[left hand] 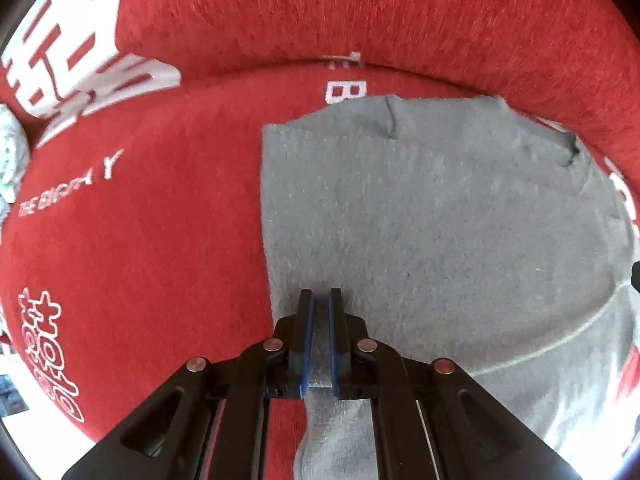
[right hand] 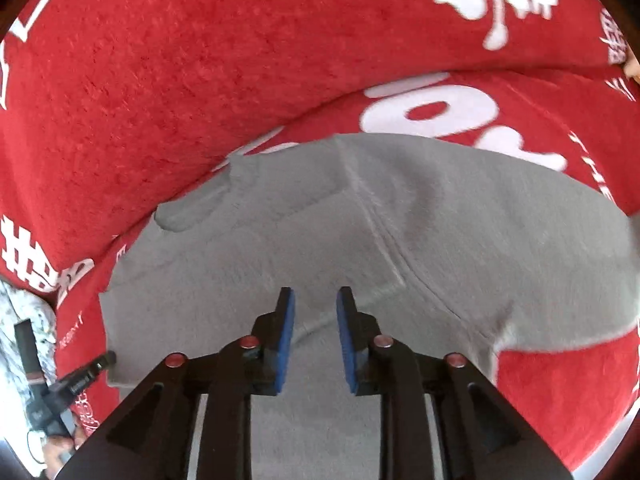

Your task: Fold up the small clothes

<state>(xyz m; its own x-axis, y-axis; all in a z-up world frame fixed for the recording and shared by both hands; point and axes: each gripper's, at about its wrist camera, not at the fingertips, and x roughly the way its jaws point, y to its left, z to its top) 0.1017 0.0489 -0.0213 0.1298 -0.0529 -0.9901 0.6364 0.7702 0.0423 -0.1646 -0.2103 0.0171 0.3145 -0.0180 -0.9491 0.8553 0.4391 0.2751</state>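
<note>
- The grey garment [left hand: 420, 216] lies spread flat on a red cover with white lettering [left hand: 140, 220], which looks like a sofa seat or bed rather than a desk; I cannot tell which.
- The left gripper [left hand: 320, 300] points straight down at the garment's near-left part, just inside its left edge. Its fingers [left hand: 306, 332] stand narrow, with a fold of grey cloth pinched between the blue pads.
- The right gripper [right hand: 316, 300] hangs over the garment's near middle with its fingers [right hand: 286, 332] parted and nothing between them; the cloth lies below and beyond them, not gripped.
- In the right wrist view a seam [right hand: 380, 236] runs from the far edge diagonally toward the near right, and a folded flap [right hand: 224, 200] sits at the far left.
- The next fold likely turns on the left-hand edge: the left gripper already holds it, so it is the nearer one to carry that side across to the right, while the right gripper appears free to take a second hold.
</note>
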